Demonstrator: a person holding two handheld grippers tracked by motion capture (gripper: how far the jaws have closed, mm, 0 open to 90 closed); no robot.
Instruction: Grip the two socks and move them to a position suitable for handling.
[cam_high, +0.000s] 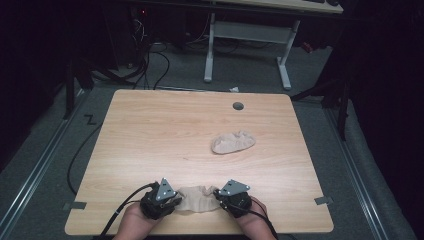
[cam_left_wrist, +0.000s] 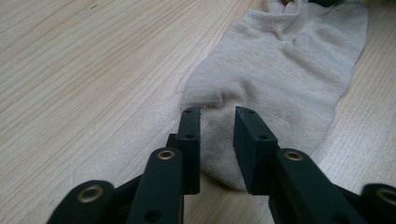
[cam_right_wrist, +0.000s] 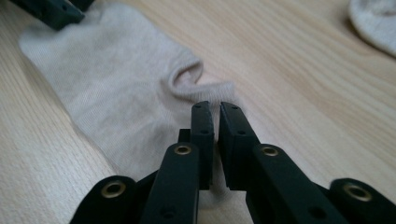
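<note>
Pinning the beige sock (cam_high: 196, 199) flat at the table's (cam_high: 150, 130) near edge, L gripper (cam_left_wrist: 217, 114) jaws parted over its toe, R gripper (cam_right_wrist: 215, 108) nearly clenched at the cuff w/ fabric between, prob to stretch it straight.

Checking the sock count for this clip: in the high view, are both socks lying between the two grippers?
No. One sock lies between the left gripper and right gripper; the other sock lies apart, farther up the table.
</note>
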